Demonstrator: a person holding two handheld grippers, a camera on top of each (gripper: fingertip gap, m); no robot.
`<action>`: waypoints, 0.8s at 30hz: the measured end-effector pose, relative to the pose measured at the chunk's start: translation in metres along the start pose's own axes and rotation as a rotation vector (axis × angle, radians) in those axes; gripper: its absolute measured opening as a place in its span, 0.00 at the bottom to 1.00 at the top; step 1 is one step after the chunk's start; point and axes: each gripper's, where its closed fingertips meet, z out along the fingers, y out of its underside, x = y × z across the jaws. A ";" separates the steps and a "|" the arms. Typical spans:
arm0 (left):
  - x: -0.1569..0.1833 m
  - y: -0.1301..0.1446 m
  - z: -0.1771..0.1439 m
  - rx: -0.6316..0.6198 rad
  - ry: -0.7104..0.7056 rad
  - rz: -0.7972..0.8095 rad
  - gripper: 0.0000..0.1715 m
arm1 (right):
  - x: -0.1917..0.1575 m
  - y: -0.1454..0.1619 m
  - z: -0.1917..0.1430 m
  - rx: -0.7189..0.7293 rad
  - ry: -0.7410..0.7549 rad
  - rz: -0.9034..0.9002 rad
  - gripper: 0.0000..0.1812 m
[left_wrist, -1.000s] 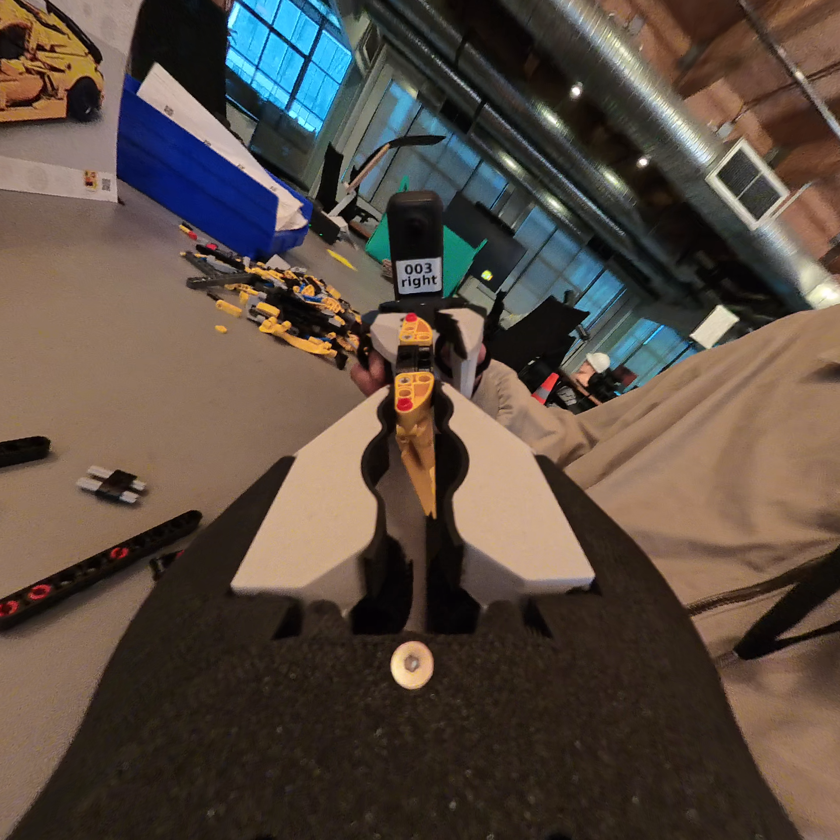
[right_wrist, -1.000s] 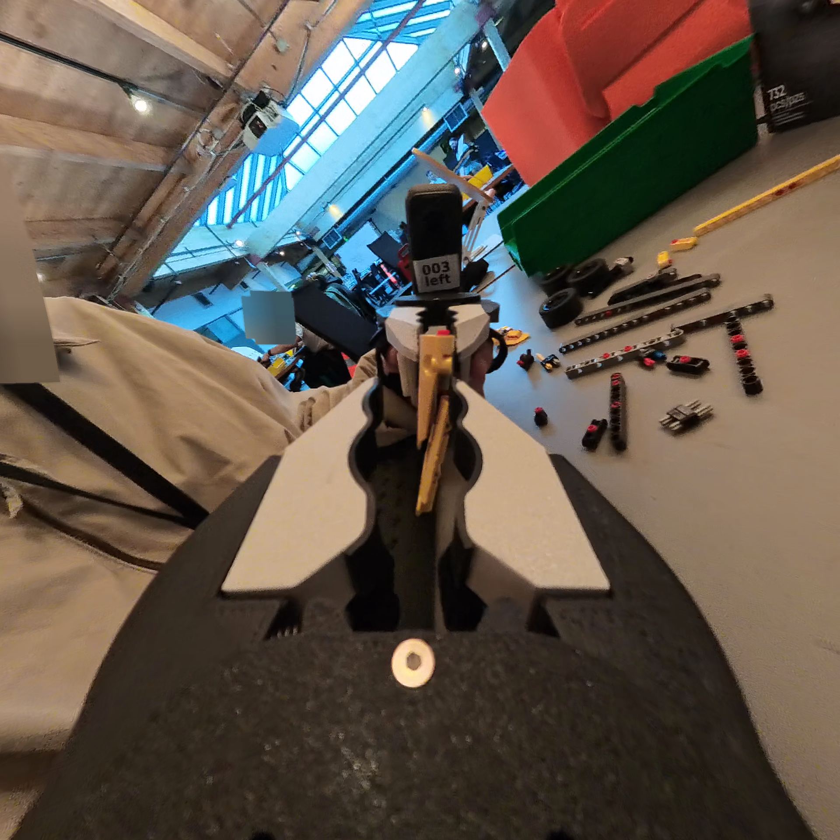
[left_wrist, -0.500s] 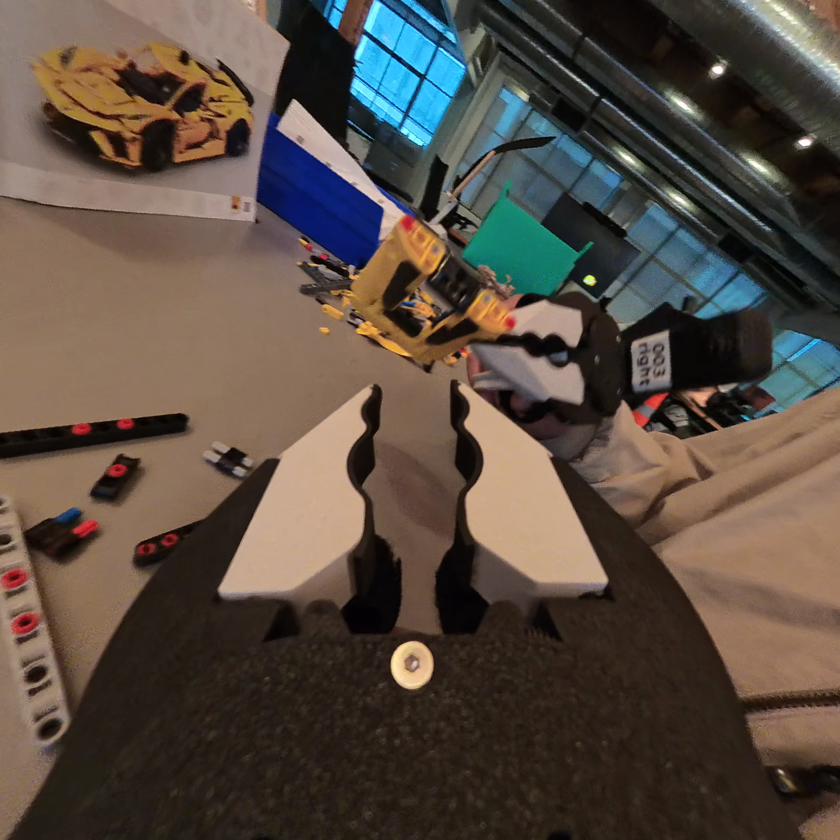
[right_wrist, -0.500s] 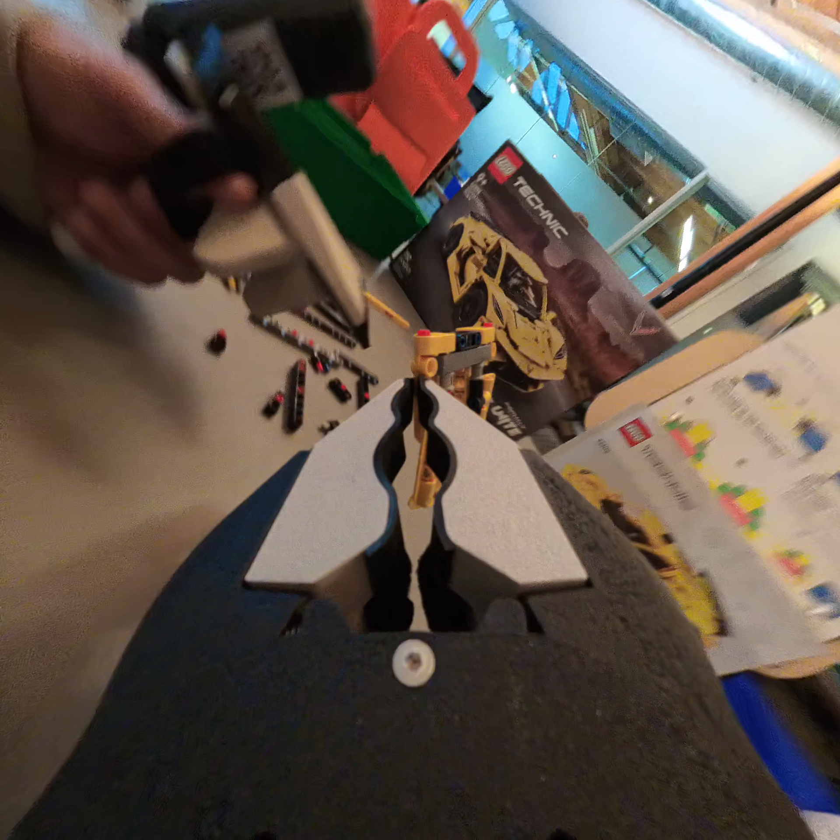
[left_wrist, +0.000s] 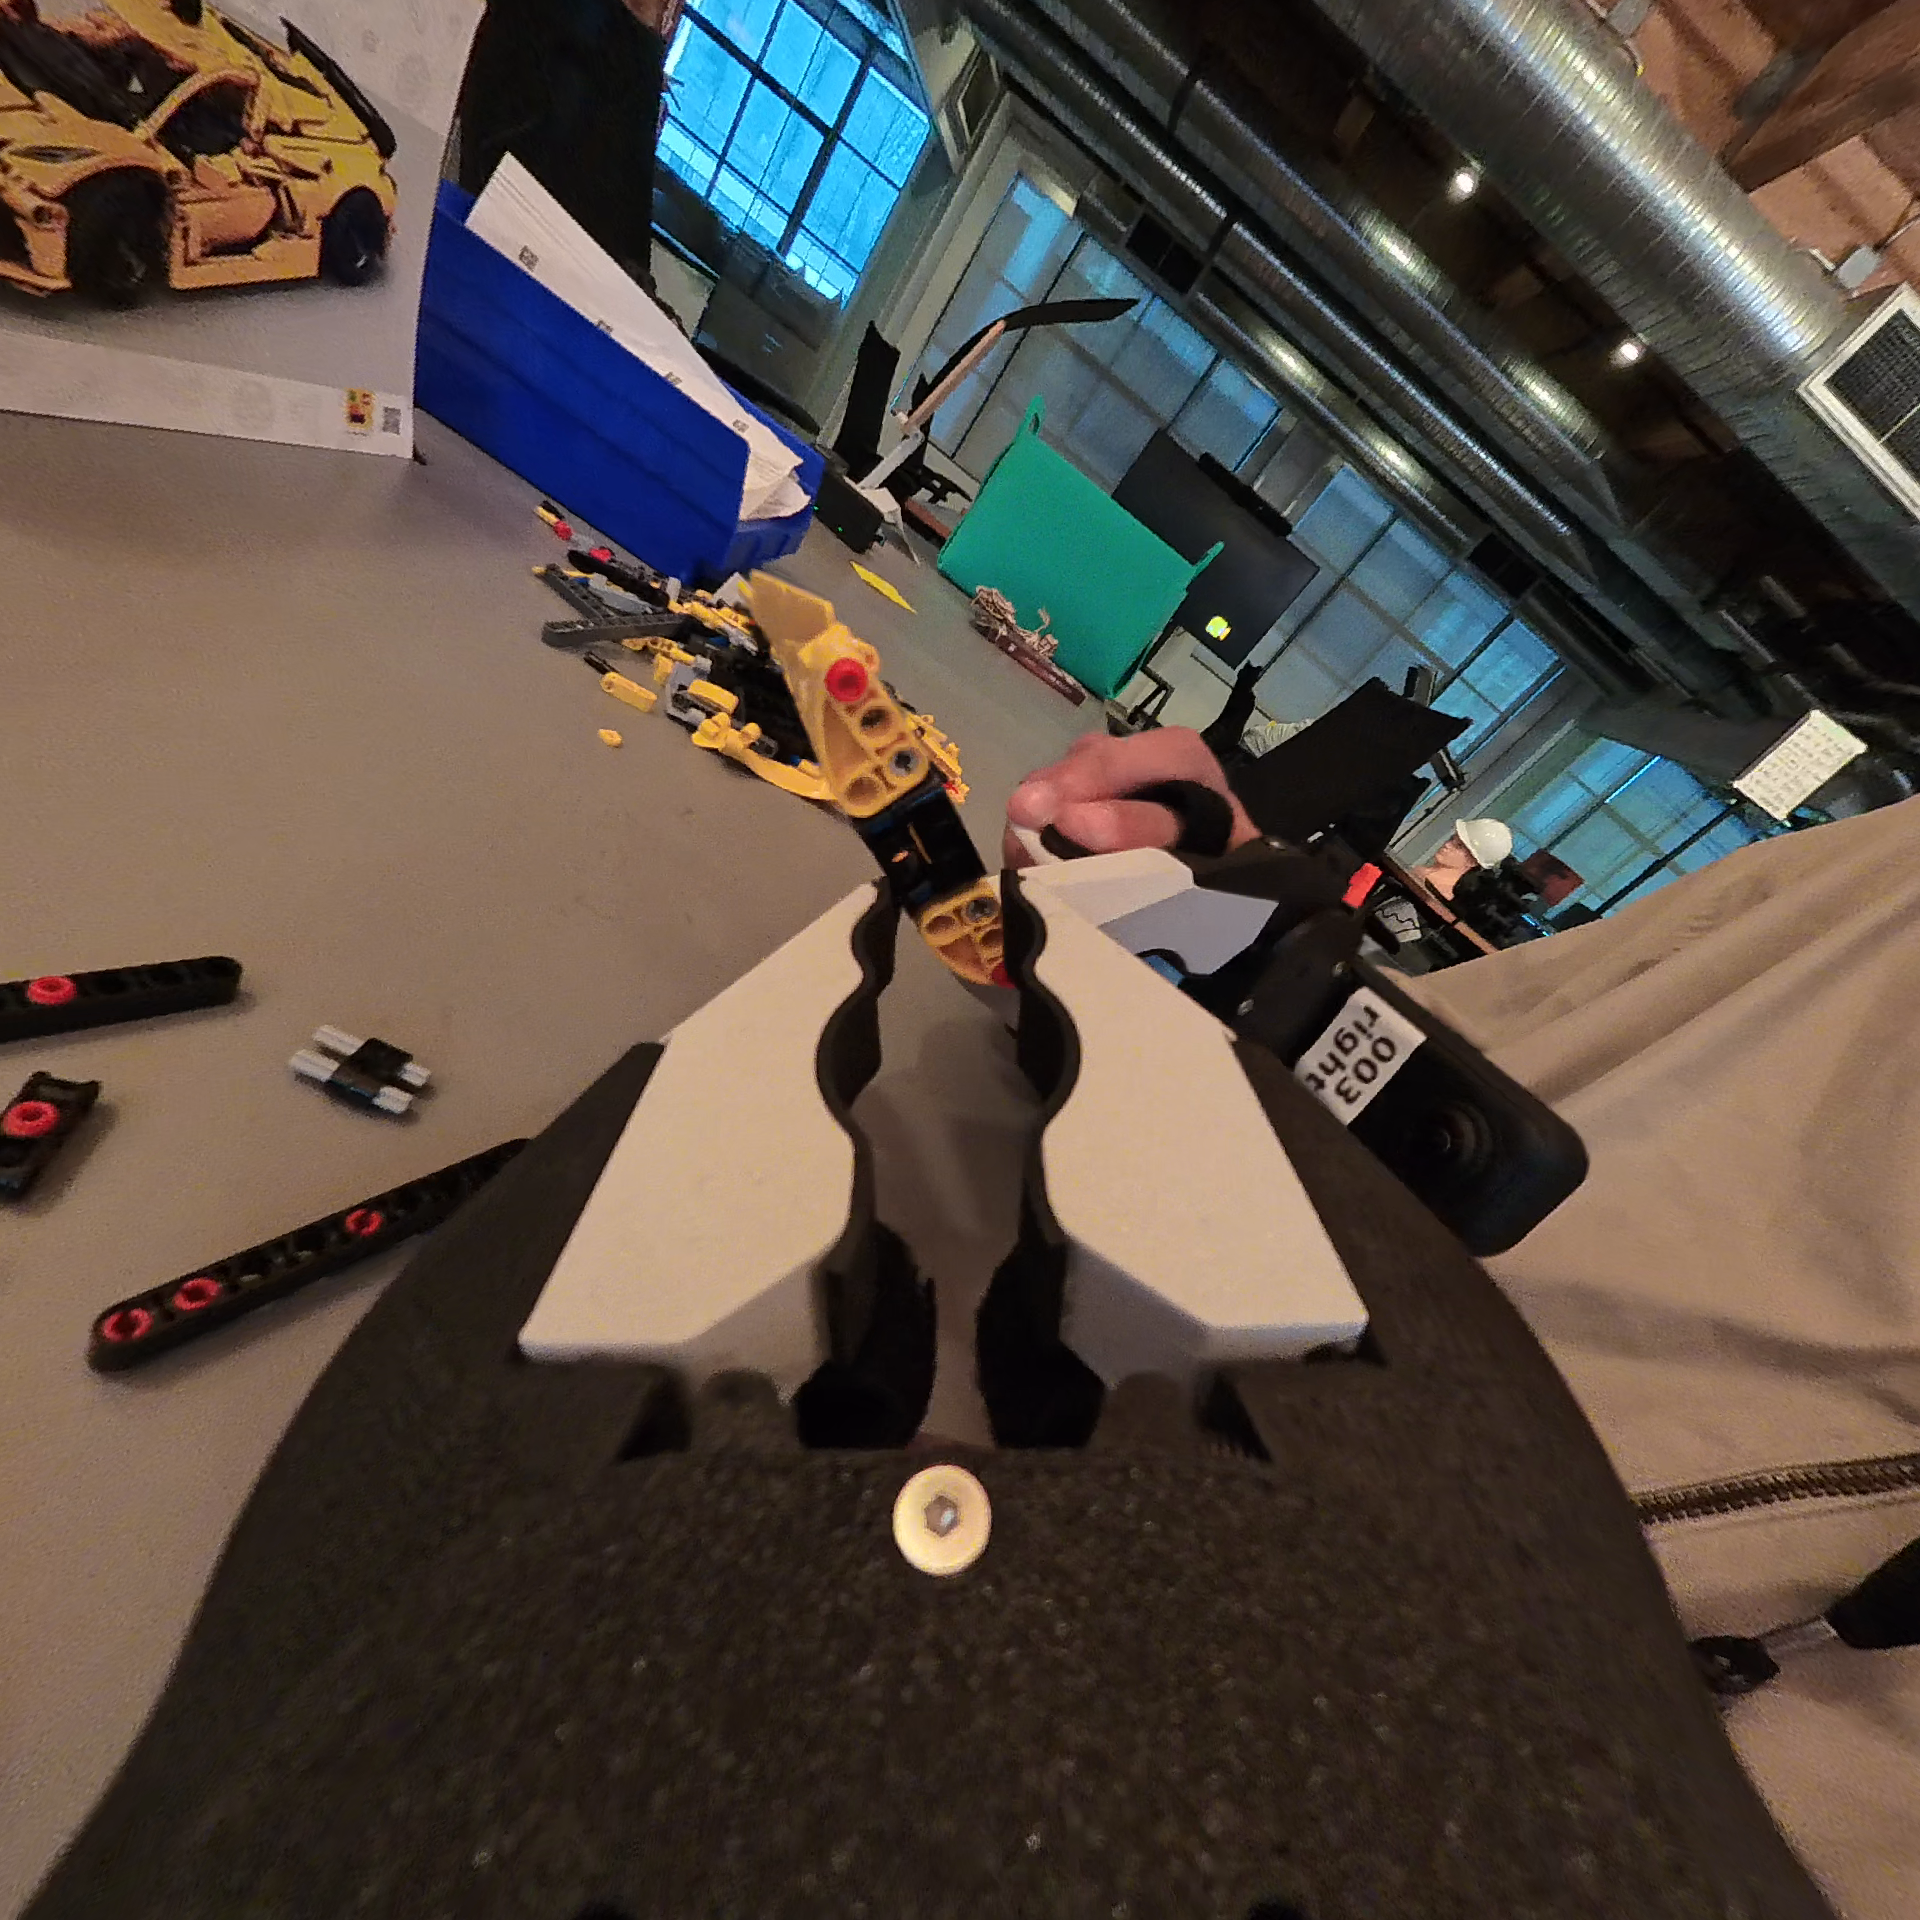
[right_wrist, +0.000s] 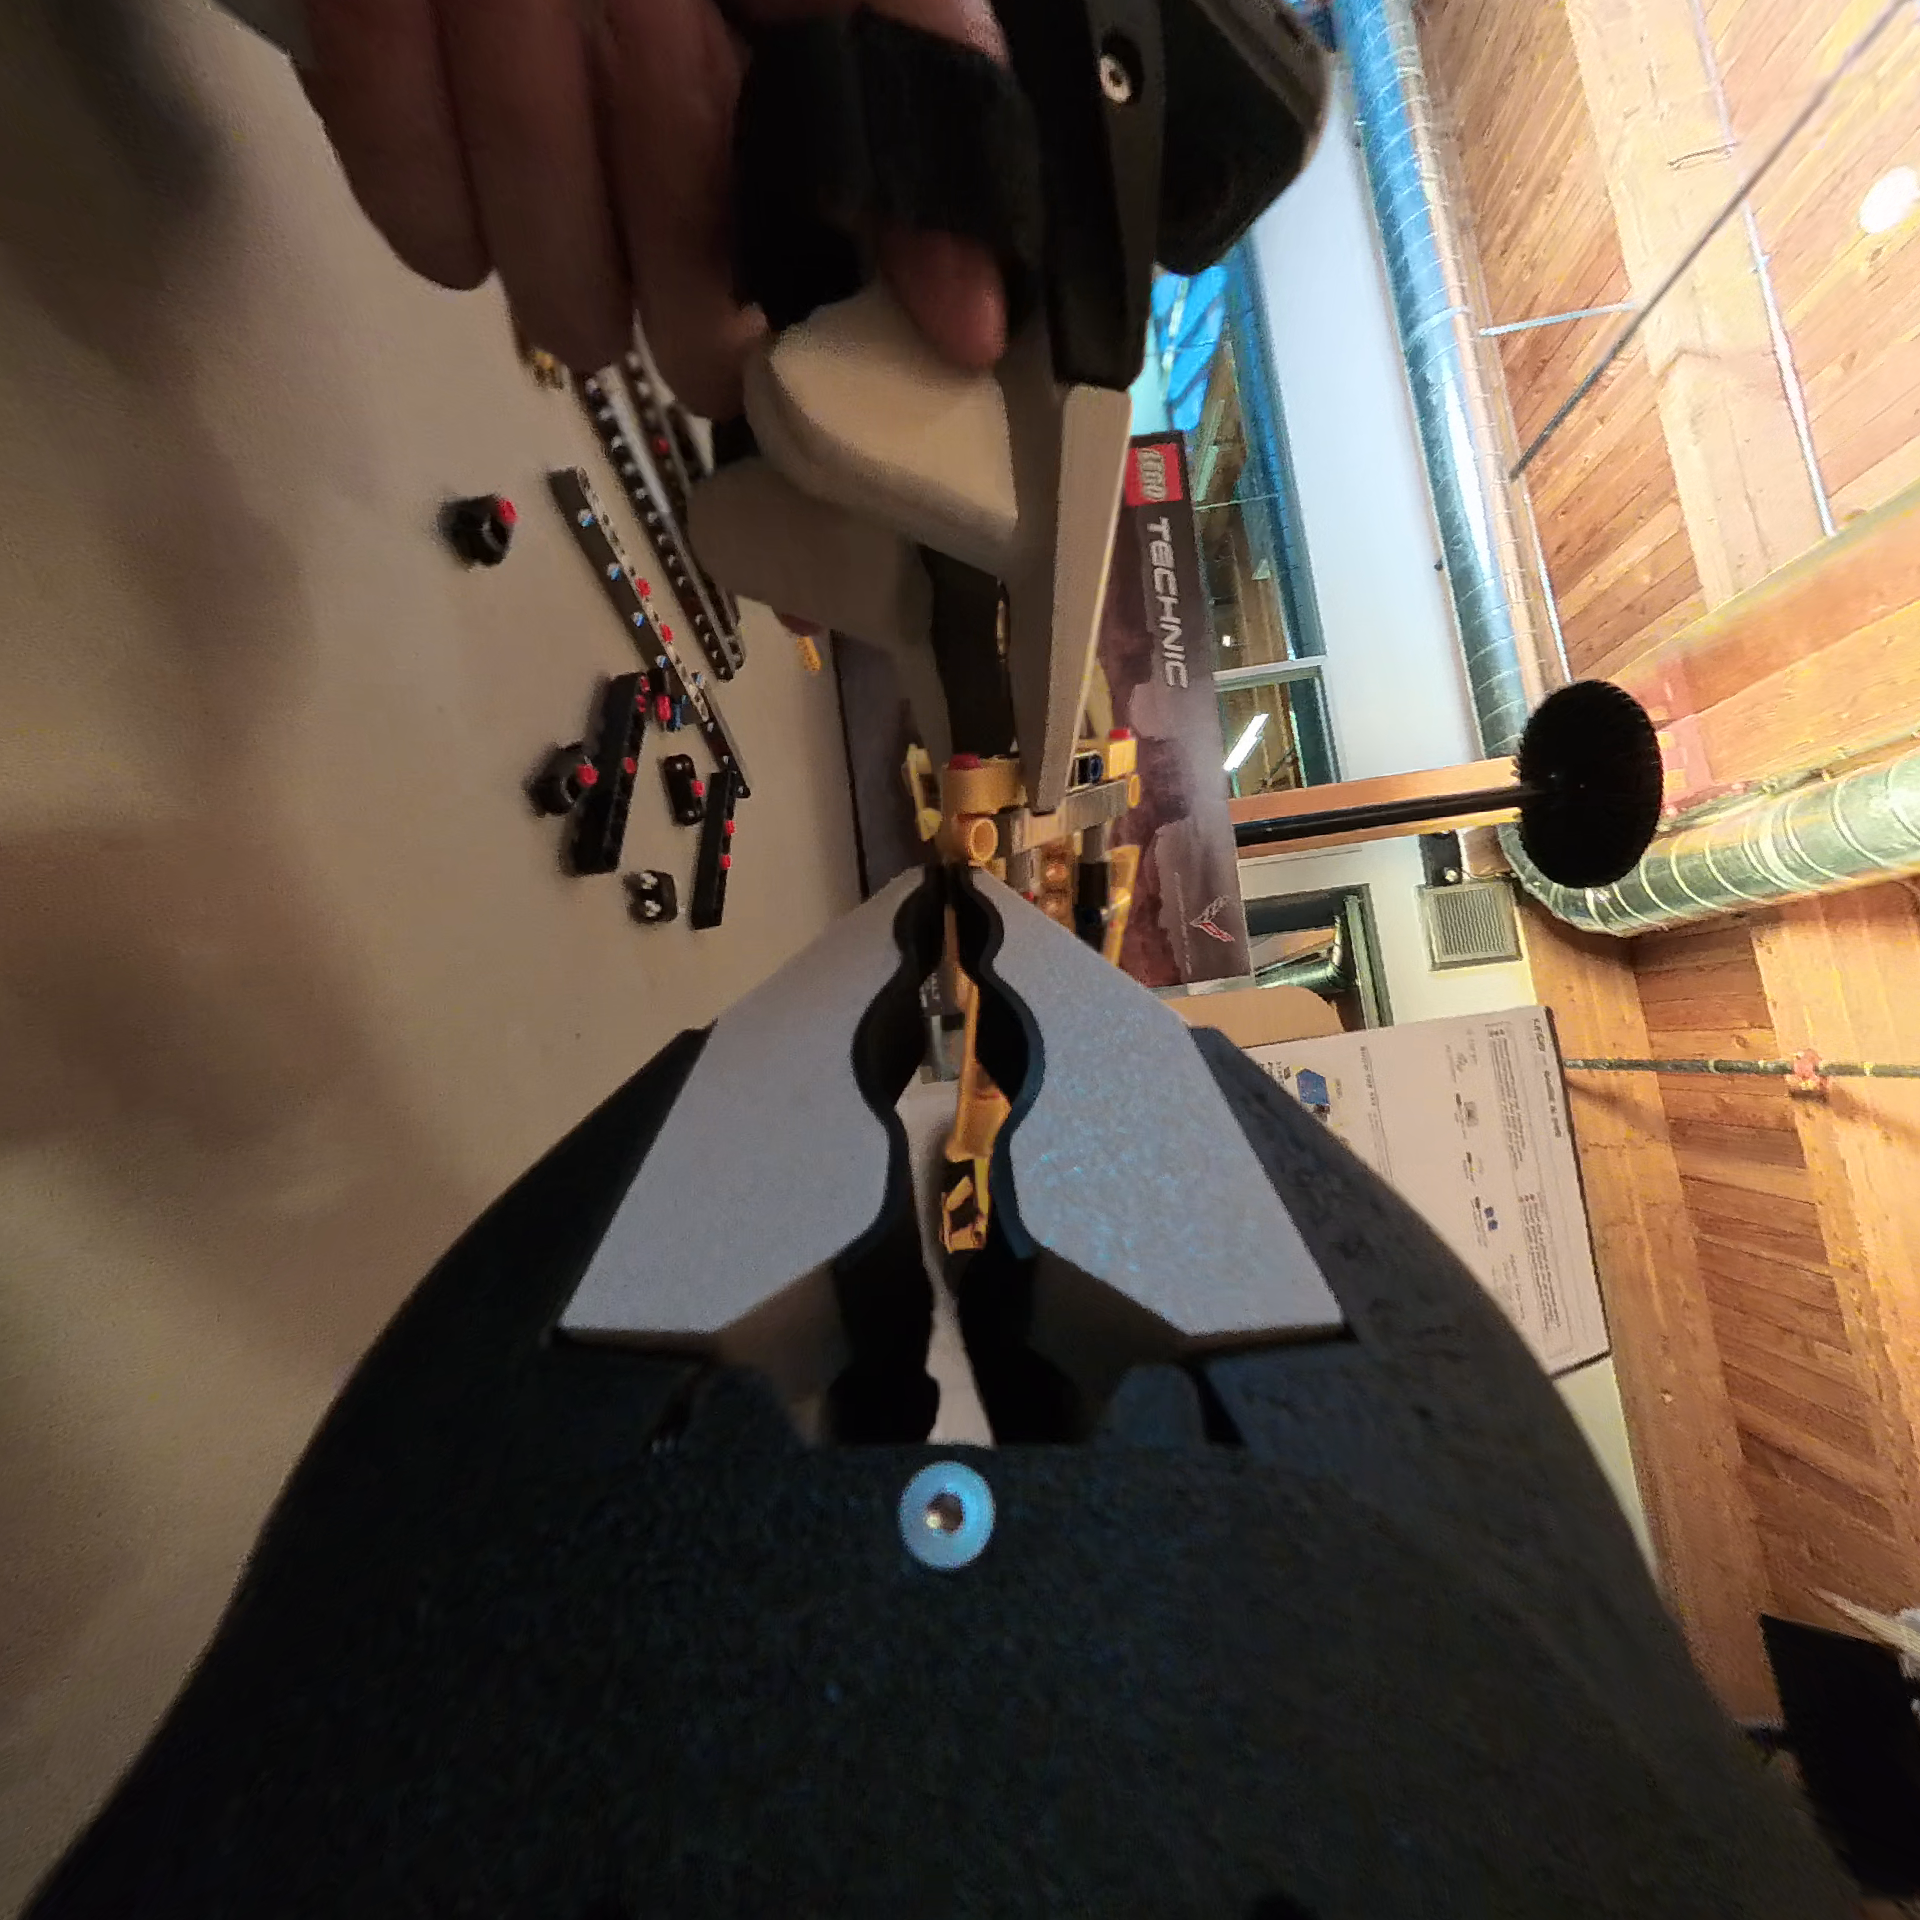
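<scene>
A yellow and black brick assembly (left_wrist: 862, 738) with a red pin is held above the grey table (left_wrist: 312, 748). My left gripper (left_wrist: 948, 904) has its jaws narrowed about the assembly's lower yellow end. The right gripper's camera housing (left_wrist: 1455, 1132) comes in from the right, a hand on its handle. In the right wrist view my right gripper (right_wrist: 951, 883) is shut on a thin yellow panel of the same assembly (right_wrist: 987, 810). The left gripper's fingers (right_wrist: 1070, 623) reach down onto the assembly's top from above.
Black beams with red pins (left_wrist: 270, 1268) and a small connector (left_wrist: 358, 1070) lie at the left. A pile of yellow and black parts (left_wrist: 686, 665) sits by a blue bin (left_wrist: 582, 416). Loose black parts (right_wrist: 644, 779), the set's box (right_wrist: 1164, 727) and an instruction sheet (right_wrist: 1455, 1174) lie beyond. Less than 4 cm separates the two grippers' tips.
Both grippers first held the assembly. The left let go and opened while the right turned the assembly over. Now the left jaws have narrowed about its other end.
</scene>
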 end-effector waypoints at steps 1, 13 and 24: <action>0.001 0.000 -0.001 0.000 0.011 -0.007 0.11 | 0.001 0.000 0.000 0.004 0.022 0.045 0.01; 0.032 -0.026 -0.019 0.139 0.243 -0.060 0.10 | 0.049 0.033 -0.019 0.457 -0.732 2.001 0.34; 0.009 0.003 -0.001 -0.018 0.090 -0.034 0.09 | 0.022 0.007 -0.017 0.417 -0.974 2.021 0.07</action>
